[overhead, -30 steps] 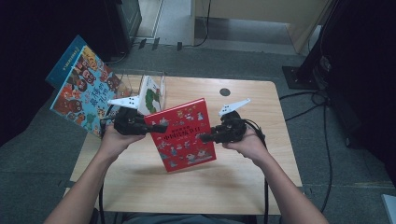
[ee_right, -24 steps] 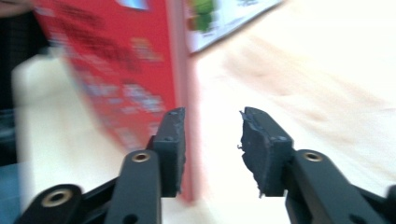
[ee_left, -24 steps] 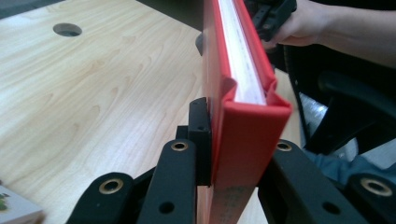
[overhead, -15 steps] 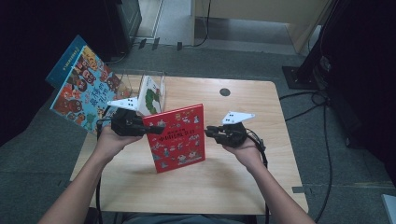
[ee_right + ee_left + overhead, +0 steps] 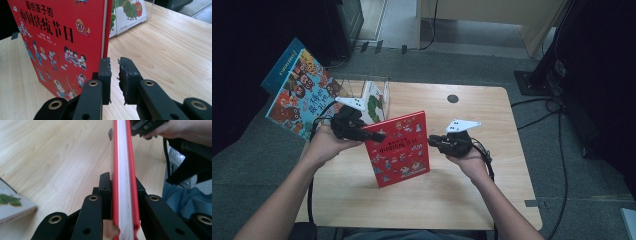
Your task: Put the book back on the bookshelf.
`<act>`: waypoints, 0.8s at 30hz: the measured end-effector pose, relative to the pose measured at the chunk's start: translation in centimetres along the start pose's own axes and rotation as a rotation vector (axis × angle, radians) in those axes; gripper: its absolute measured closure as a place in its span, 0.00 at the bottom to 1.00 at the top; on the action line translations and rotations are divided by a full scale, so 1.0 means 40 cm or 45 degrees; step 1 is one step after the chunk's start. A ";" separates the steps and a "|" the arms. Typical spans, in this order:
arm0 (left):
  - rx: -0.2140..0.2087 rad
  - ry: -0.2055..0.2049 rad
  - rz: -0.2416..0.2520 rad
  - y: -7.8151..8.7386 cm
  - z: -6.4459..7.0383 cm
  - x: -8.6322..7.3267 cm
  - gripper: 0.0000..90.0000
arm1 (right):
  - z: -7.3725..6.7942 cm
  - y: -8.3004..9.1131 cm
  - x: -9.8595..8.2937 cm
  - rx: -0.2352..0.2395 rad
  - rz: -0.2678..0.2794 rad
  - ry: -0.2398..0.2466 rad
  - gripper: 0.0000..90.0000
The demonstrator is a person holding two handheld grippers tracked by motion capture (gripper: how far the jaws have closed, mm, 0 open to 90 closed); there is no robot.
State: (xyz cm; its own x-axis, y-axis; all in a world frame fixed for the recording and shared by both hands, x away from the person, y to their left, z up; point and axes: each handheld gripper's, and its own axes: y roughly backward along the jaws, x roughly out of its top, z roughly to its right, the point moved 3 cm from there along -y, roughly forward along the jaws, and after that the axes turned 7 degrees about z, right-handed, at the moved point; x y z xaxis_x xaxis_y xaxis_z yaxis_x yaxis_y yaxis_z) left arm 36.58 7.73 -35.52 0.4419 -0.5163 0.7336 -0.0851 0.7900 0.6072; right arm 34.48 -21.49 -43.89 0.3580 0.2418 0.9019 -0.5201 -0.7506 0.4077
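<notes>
A red picture book (image 5: 399, 150) stands upright on its lower edge in the middle of the wooden table (image 5: 492, 110). My left gripper (image 5: 374, 135) is shut on its left edge; in the left gripper view the book's page edge (image 5: 123, 170) sits clamped between the jaws of the left gripper (image 5: 122, 180). My right gripper (image 5: 432, 140) hovers just off the book's right edge, apart from it. In the right gripper view the jaws of the right gripper (image 5: 115, 67) stand a narrow gap apart with nothing between them, next to the red cover (image 5: 57, 37).
A clear holder with a caterpillar picture book (image 5: 374, 100) stands at the table's back left, also seen behind the red book (image 5: 130, 12). A blue illustrated book (image 5: 299, 95) leans off the table's left side. Cables lie on the floor at right.
My right gripper has let go of the red book's right edge and drawn back to the right. The left gripper still holds the book, now more upright.
</notes>
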 end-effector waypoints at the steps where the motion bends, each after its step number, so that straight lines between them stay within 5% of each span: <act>1: -0.003 0.011 -0.028 -0.001 0.001 0.006 0.86 | 0.000 0.000 0.000 0.001 0.001 -0.001 0.88; 12: 0.051 0.040 -0.237 -0.010 0.009 0.088 0.86 | -0.007 -0.008 0.017 0.017 0.030 0.008 0.86; 15: 0.069 0.058 -0.281 -0.015 0.006 0.099 0.86 | -0.015 -0.012 0.025 0.064 0.047 0.003 0.81; 18: 0.058 0.091 -0.292 -0.022 0.003 0.105 0.87 | -0.031 -0.026 0.028 0.065 0.018 0.043 0.81; 24: 0.028 0.225 -0.319 -0.020 -0.015 0.102 0.89 | -0.025 -0.033 0.018 0.069 -0.013 0.024 0.77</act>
State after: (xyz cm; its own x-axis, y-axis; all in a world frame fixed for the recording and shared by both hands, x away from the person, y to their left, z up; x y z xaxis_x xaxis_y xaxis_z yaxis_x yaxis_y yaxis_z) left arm 39.01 5.19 -33.21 0.6000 -0.6269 0.4969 0.0278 0.6371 0.7703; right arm 34.65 -19.72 -43.65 0.3480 0.2605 0.9006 -0.4739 -0.7800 0.4088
